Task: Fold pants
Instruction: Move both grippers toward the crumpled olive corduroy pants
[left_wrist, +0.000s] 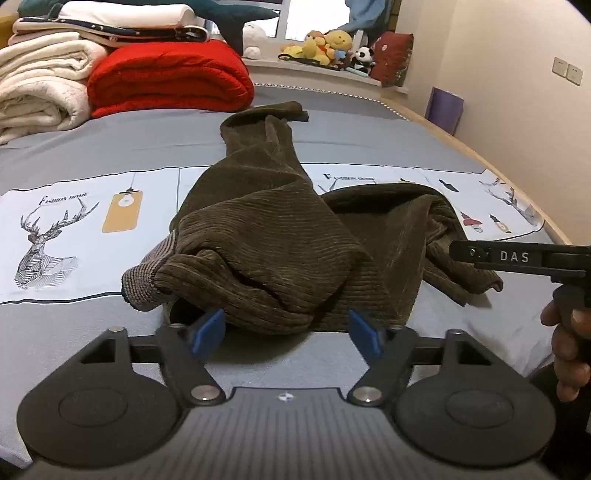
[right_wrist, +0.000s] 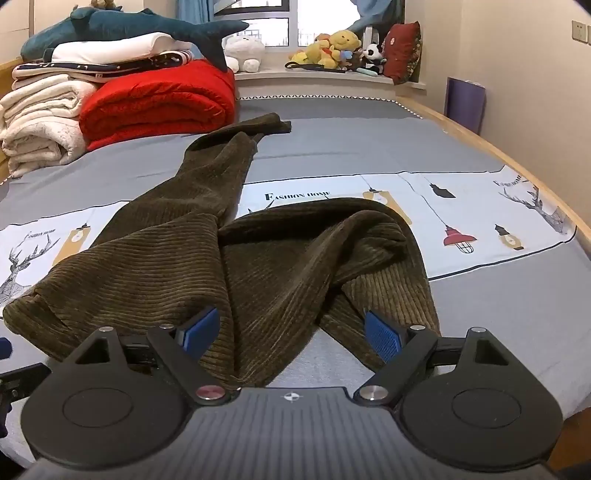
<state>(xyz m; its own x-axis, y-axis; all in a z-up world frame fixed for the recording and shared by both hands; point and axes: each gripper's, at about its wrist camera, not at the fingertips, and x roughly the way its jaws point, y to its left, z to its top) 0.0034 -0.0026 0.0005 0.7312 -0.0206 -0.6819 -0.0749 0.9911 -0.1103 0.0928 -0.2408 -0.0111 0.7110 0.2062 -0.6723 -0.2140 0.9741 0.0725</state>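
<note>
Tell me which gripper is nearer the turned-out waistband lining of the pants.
Left. The left gripper hangs open just before the waistband lining; the right gripper is open over the other side of the pants.

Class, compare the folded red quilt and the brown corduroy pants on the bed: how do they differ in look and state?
The red quilt is neatly folded into a thick roll; the brown corduroy pants lie crumpled and unfolded. The quilt is bright and puffy, the pants dark and ribbed. The quilt sits far back, the pants near both grippers. Both rest on the grey bedsheet.
</note>
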